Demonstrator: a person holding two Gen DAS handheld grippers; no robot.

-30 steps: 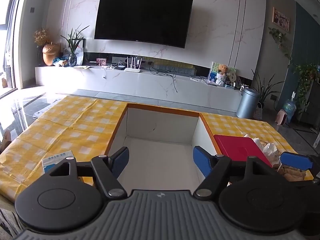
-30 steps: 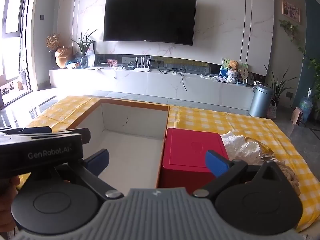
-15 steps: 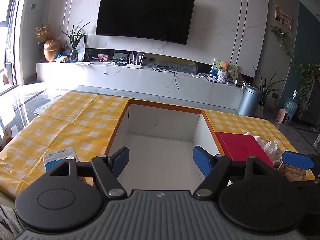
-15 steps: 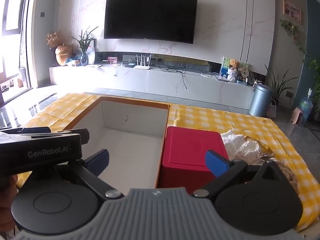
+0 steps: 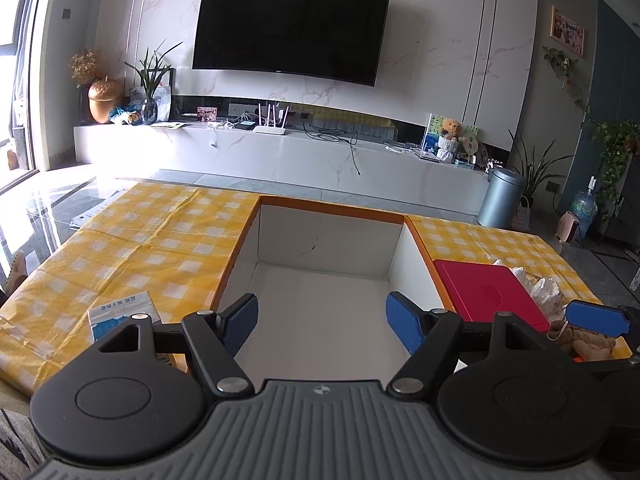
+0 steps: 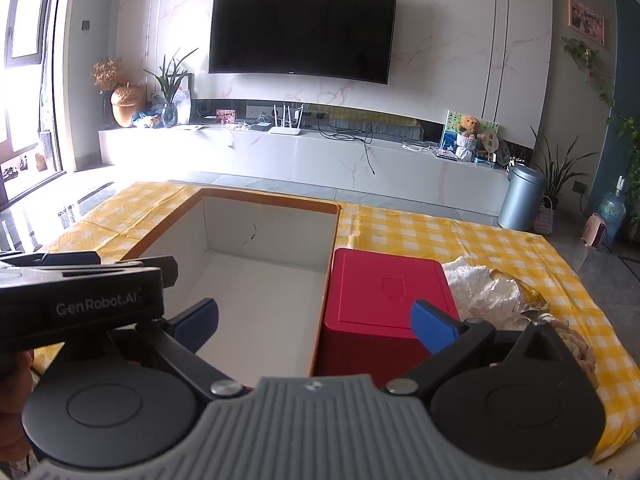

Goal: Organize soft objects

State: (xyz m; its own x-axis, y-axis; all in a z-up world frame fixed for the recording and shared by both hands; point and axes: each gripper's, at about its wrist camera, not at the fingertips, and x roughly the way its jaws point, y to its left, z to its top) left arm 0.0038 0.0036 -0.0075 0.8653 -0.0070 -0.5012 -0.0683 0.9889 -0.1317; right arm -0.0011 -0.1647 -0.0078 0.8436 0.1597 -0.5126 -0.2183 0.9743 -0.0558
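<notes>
While both tools hovered above the near edge of the tabletop (image 5: 152,240), the left gripper (image 5: 322,322) had its blue fingers (image 5: 240,322) spread wide with nothing between them, and the right gripper (image 6: 316,326) was just as wide apart and empty. Beyond the left gripper's fingers lay the open white box (image 5: 328,248), orange-rimmed and set into the middle of the yellow checked cloth. The right gripper looked across the seam where that box (image 6: 260,232) met the red lidded container (image 6: 384,292), which stood touching the box's right wall. Past the container, toward the right edge of the tabletop, the soft things lay in a heap: a crumpled white cloth (image 6: 480,288) just beside the red lid, and a brown plush toy (image 6: 576,344) nearer the front right corner, partly hidden behind the right gripper's arm. In the left view the same plush toy (image 5: 588,344) showed below the right tool's blue fingertip. Near the front left corner of the tabletop a blue-and-white tissue pack (image 5: 120,312) lay flat, well apart from the heap.
</notes>
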